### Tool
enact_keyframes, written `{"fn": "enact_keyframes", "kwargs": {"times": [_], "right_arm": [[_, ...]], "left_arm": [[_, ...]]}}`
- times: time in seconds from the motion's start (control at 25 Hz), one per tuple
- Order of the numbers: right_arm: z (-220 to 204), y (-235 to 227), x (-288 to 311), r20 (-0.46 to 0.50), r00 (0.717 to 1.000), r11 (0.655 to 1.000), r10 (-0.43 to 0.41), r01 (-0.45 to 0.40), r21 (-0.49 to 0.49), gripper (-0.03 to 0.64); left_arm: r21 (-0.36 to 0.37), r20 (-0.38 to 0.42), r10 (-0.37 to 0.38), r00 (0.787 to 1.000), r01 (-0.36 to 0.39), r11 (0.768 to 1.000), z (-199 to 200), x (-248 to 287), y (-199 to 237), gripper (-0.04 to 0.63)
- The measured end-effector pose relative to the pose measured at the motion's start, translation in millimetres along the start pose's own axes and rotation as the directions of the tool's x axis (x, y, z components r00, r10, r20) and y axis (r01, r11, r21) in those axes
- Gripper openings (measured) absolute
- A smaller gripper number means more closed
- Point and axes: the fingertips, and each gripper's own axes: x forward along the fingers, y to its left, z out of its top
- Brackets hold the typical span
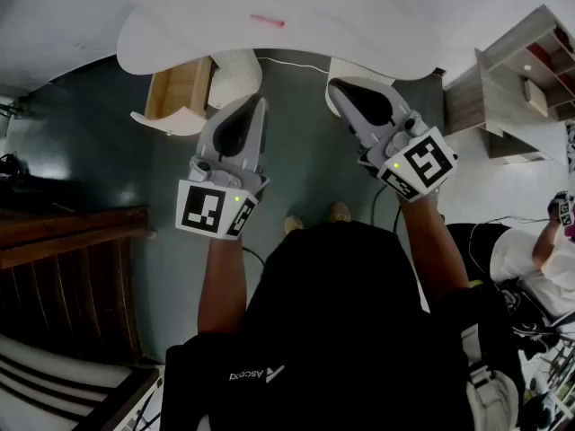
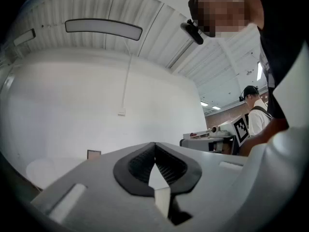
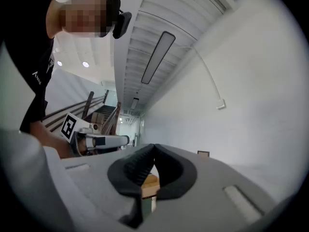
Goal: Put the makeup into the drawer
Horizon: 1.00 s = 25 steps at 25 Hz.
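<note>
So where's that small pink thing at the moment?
In the head view the small pink thing lies alone on the white table, near the top middle of the picture, up and to the right of the wooden drawer.

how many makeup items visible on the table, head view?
1. A small pink item lies on the white table, past the open wooden drawer. Others may be out of view.
</note>
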Motion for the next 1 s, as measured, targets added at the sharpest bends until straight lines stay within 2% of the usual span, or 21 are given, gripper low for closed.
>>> {"fn": "enact_keyframes", "kwargs": {"times": [0.56,1.0], "right_arm": [[3,16,29,0.013,1.000,1.000,0.014,-0.014,-0.005,0.003],[-19,30,81,-0.060,0.998,0.999,-0.031,0.029,-0.029,0.003]], "left_arm": [[0.003,0.011,0.010,1.000,-0.010,1.000,-3,-12,32,0.009],[0.018,0.037,-0.010,0.999,0.010,1.000,-4,-31,91,0.009]]}}
